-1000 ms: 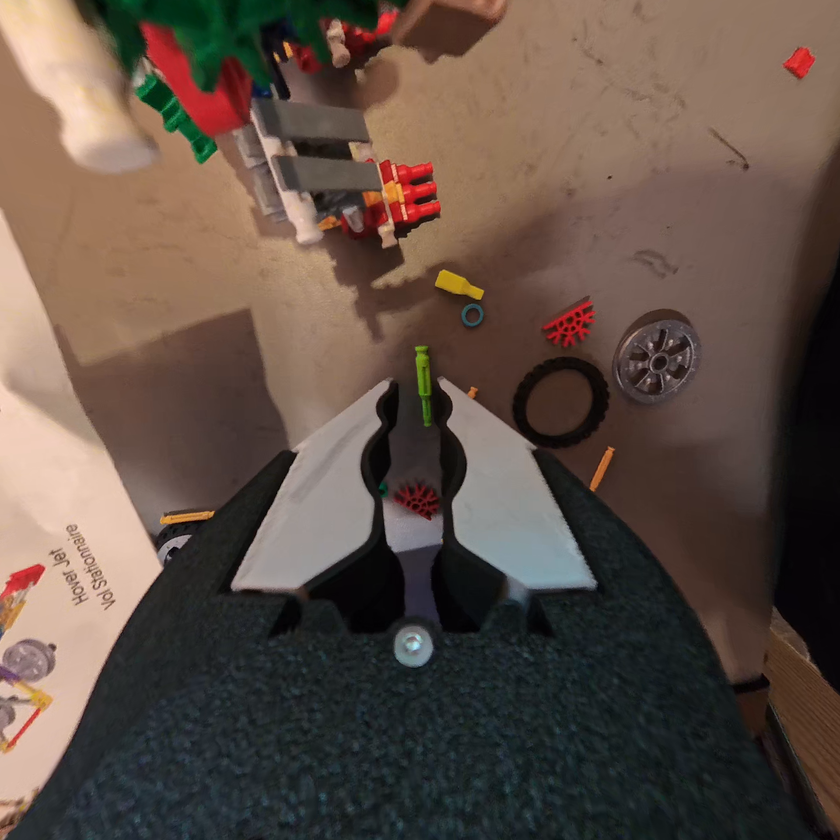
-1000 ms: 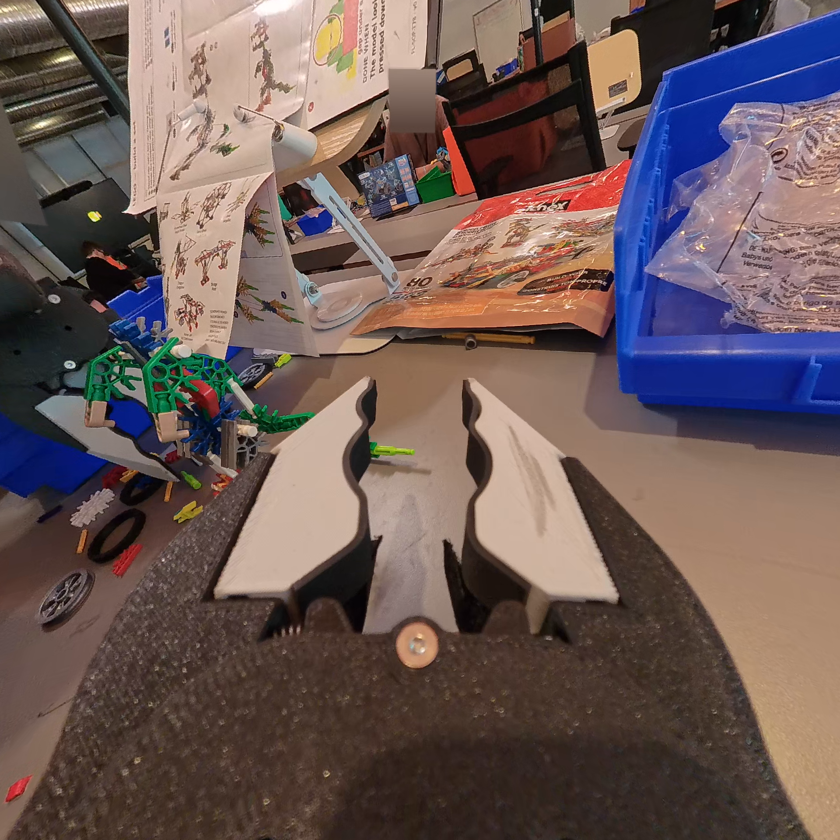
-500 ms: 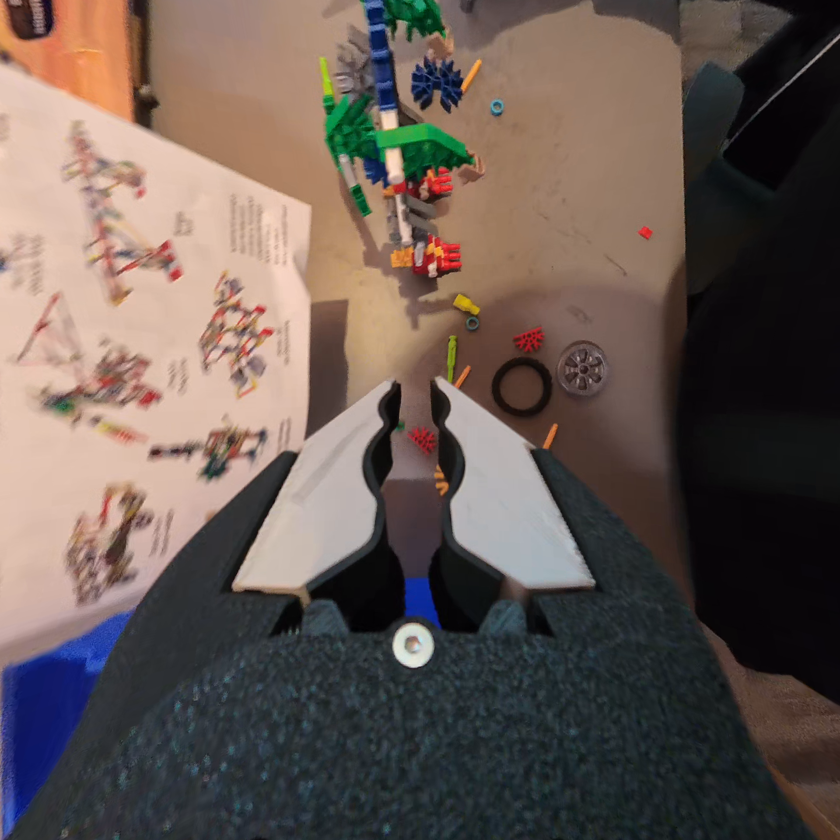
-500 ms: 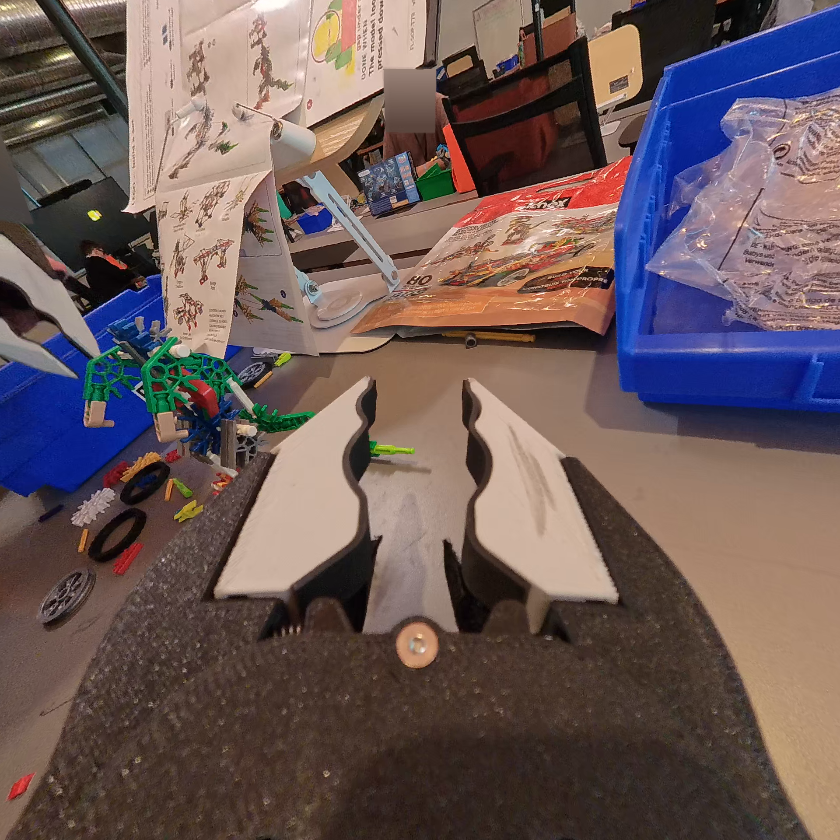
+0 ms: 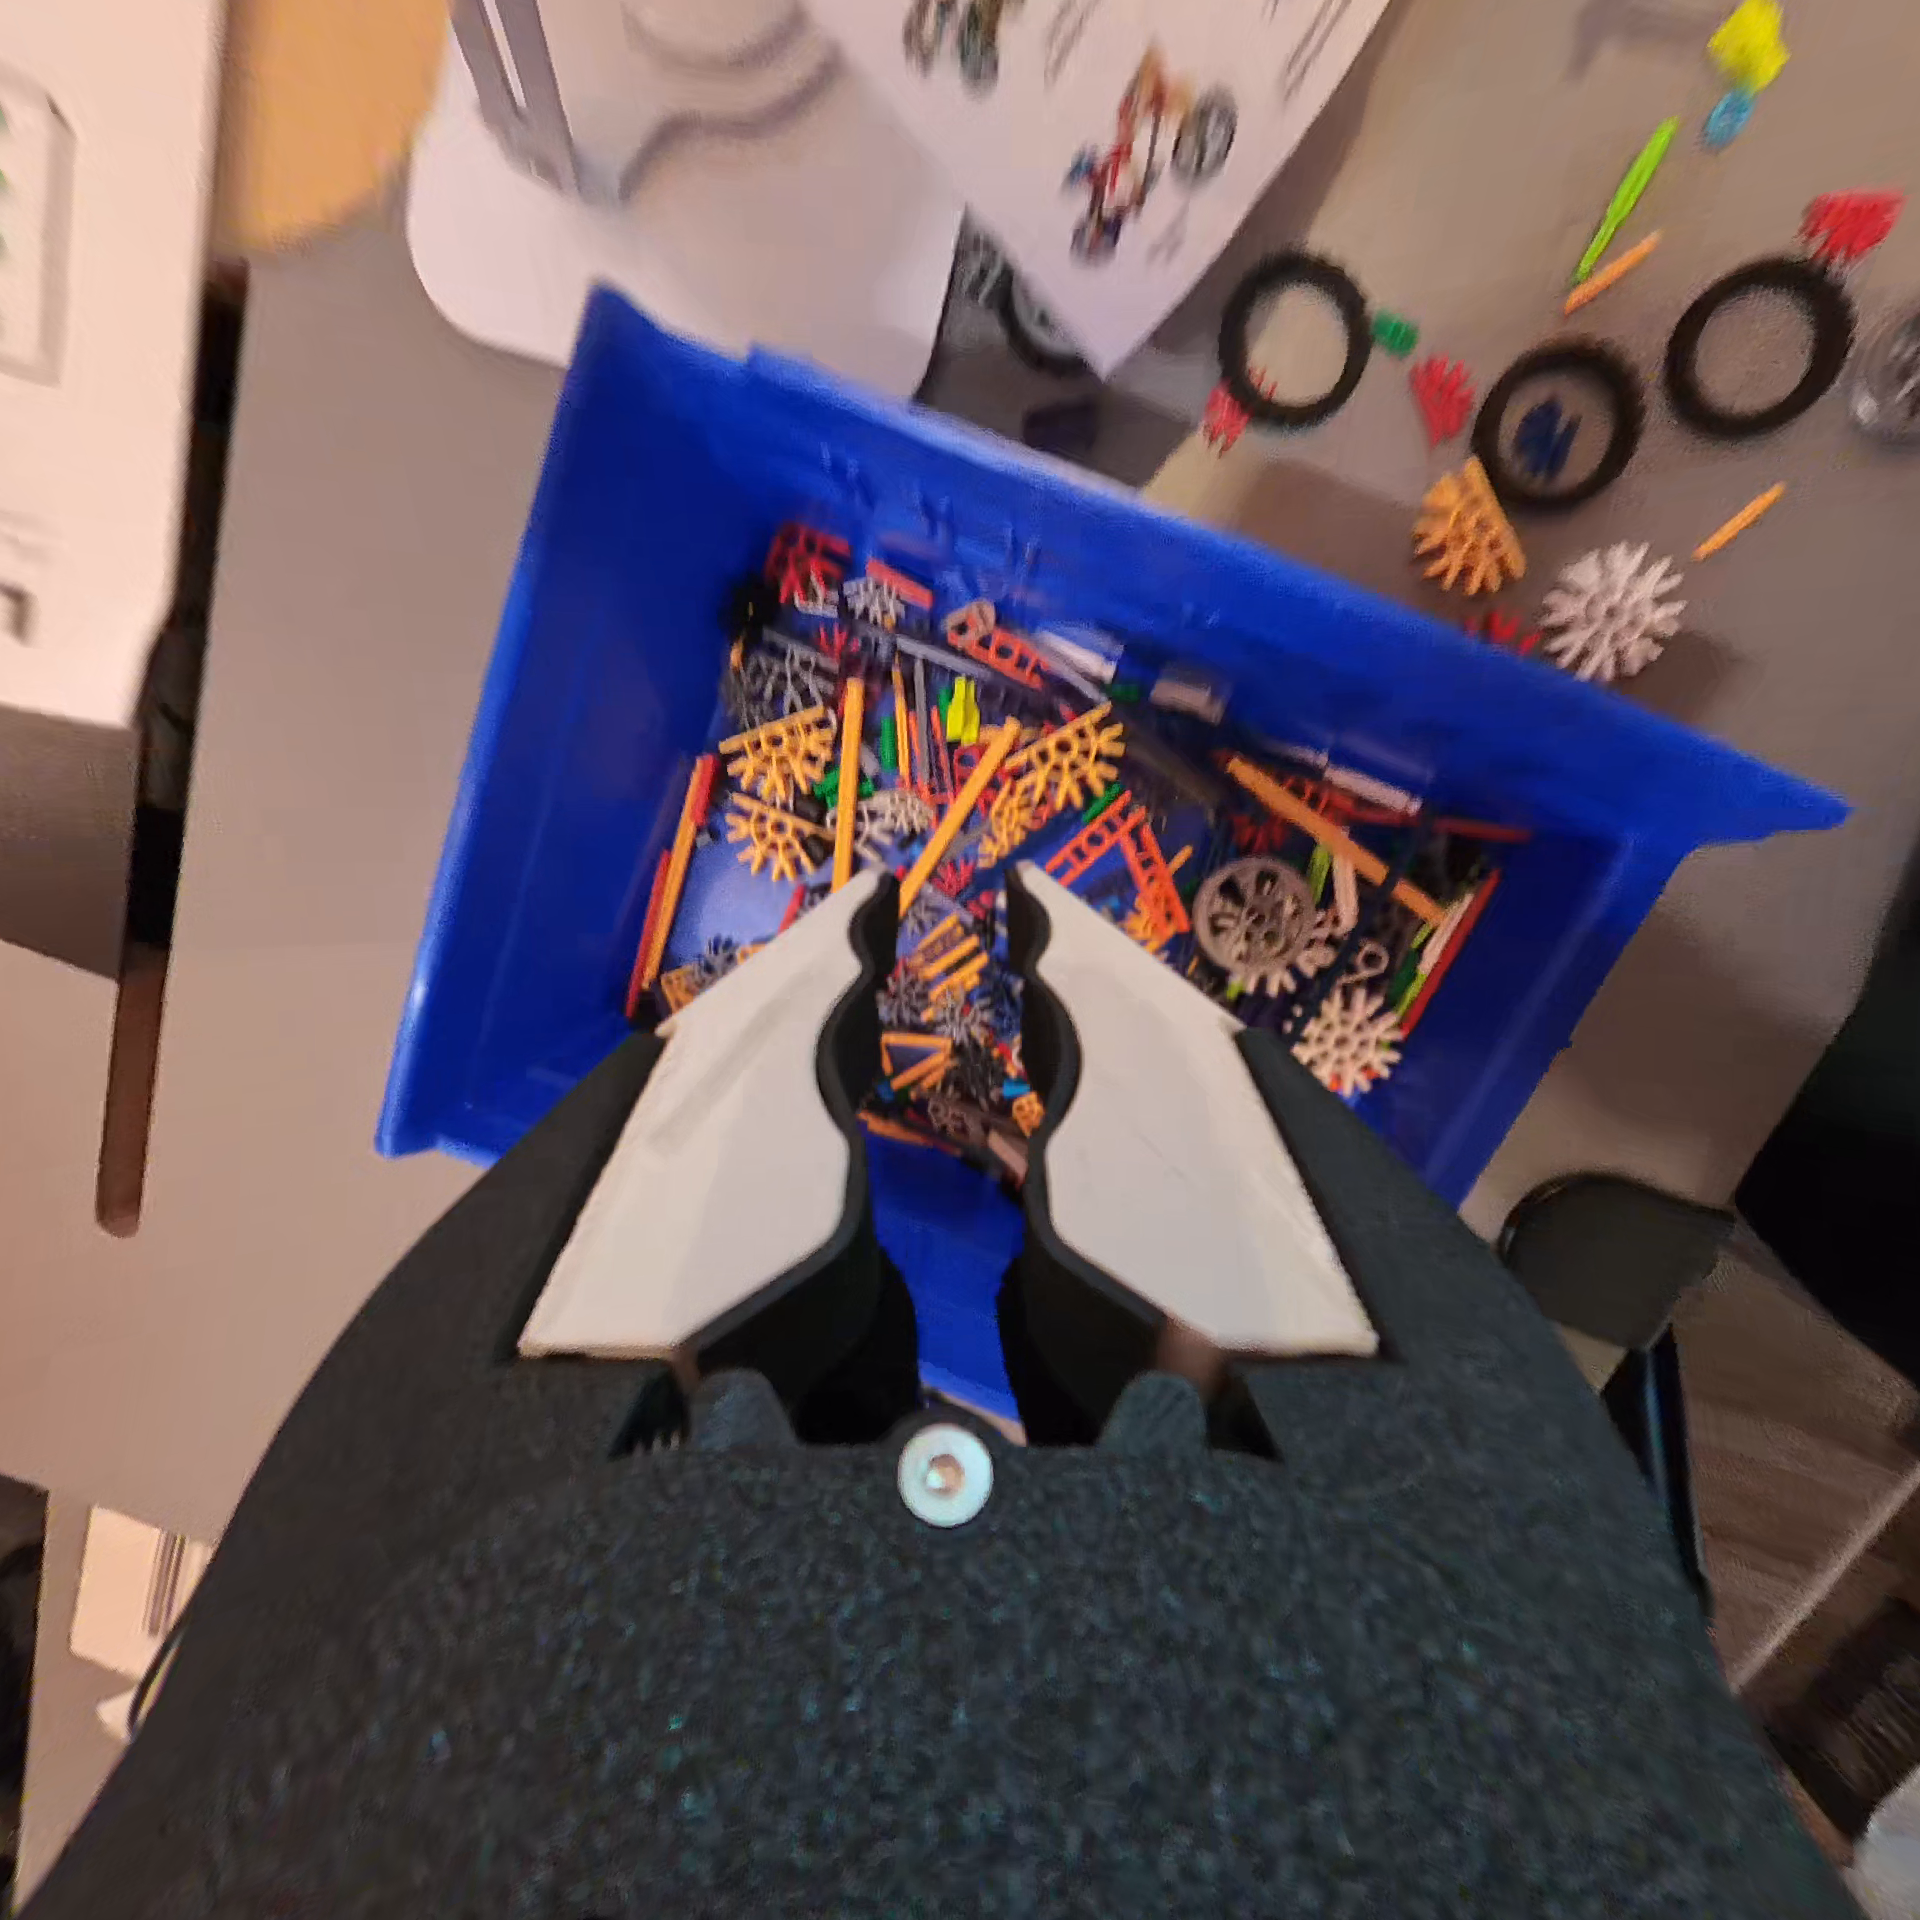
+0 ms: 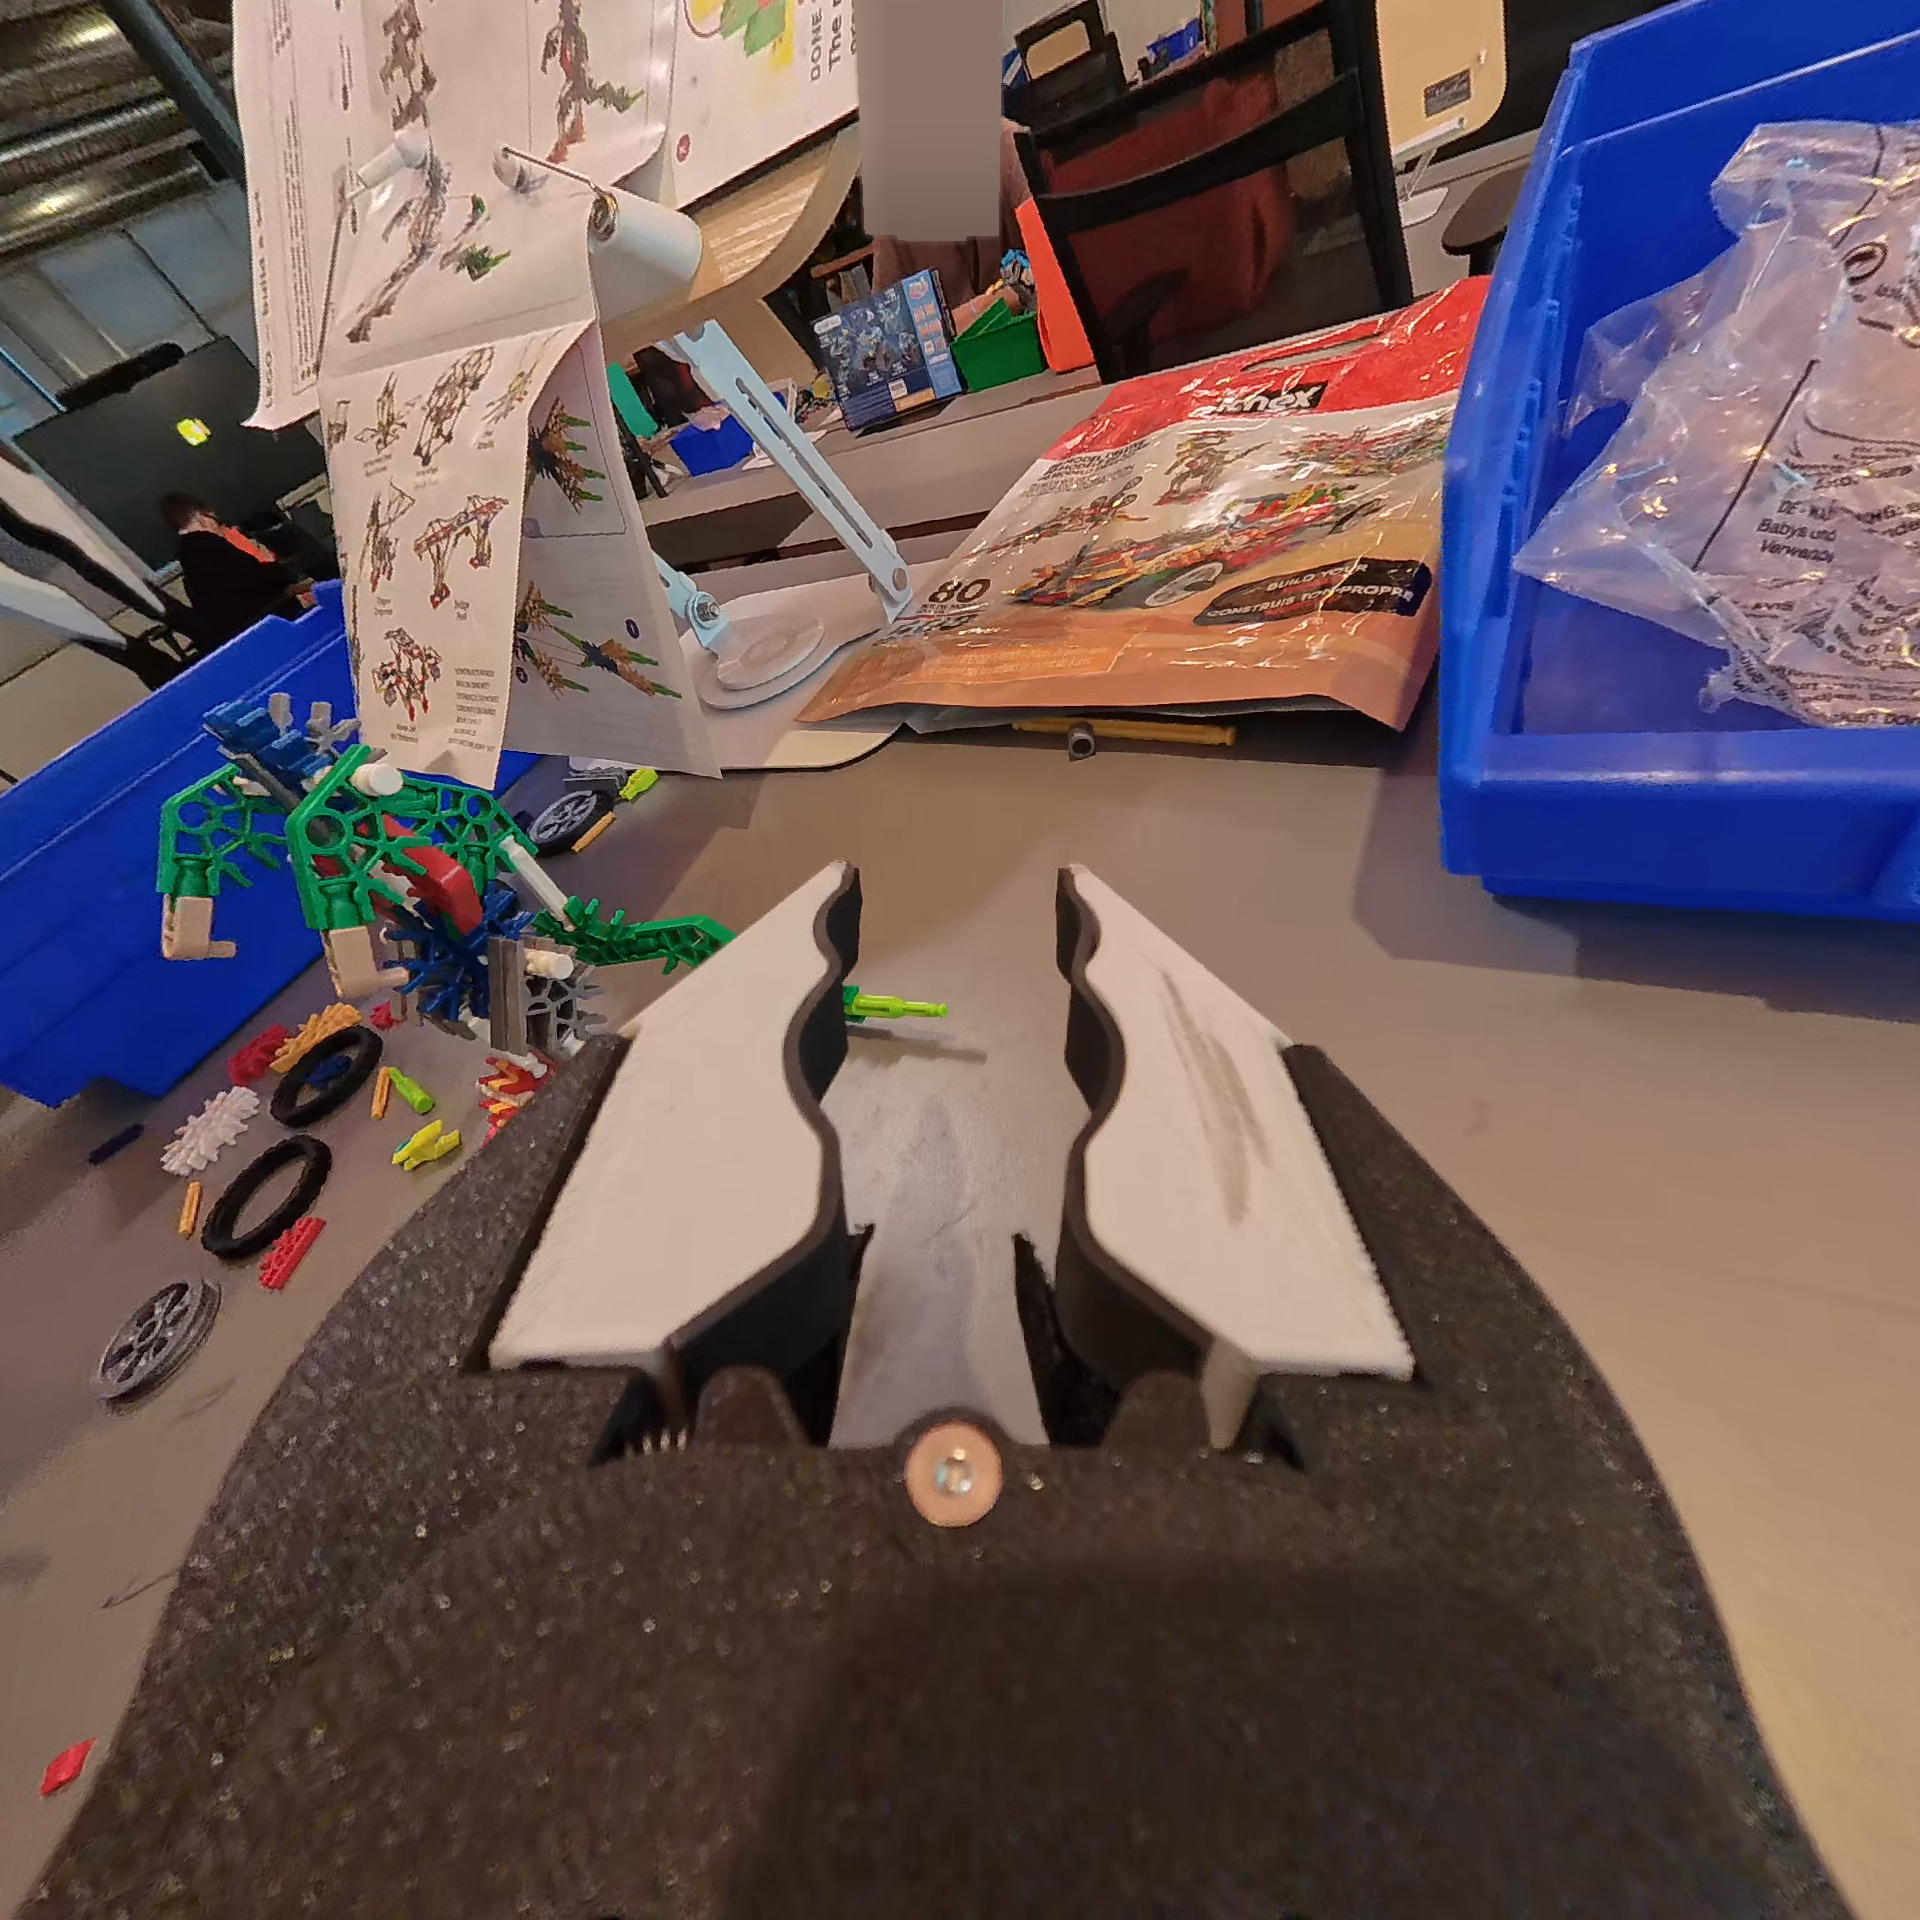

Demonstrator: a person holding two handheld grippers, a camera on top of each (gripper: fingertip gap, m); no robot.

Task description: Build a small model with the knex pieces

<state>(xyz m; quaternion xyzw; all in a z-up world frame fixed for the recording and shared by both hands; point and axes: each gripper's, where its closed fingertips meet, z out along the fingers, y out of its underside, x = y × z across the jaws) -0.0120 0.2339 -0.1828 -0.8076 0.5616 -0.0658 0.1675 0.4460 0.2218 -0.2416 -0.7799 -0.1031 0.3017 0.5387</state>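
My left gripper (image 5: 951, 888) is open and empty, held high above a blue bin (image 5: 623, 644) full of loose construction-toy rods and connectors (image 5: 987, 790). My right gripper (image 6: 958, 883) is open and empty, low over the grey table (image 6: 1455, 1091). A small lime green rod (image 6: 899, 1006) lies on the table just past its left finger. A green, blue and red toy model (image 6: 416, 883) stands to its left. The left gripper's white fingers (image 6: 52, 561) show at the far left edge of the right wrist view.
Black tyres (image 5: 1558, 426), a white snowflake connector (image 5: 1610, 613) and red and orange pieces lie on the table right of the bin. An instruction sheet (image 6: 468, 468) hangs on a white stand (image 6: 769, 644). A toy bag (image 6: 1174, 561) and a second blue bin (image 6: 1662, 810) with a clear plastic bag (image 6: 1766, 436) are ahead right. My right fingertips sit around 45 cm from my left ones.
My left gripper has swung away from the loose parts near the toy model, risen, and now looks down into the blue parts bin. The right gripper has not moved.
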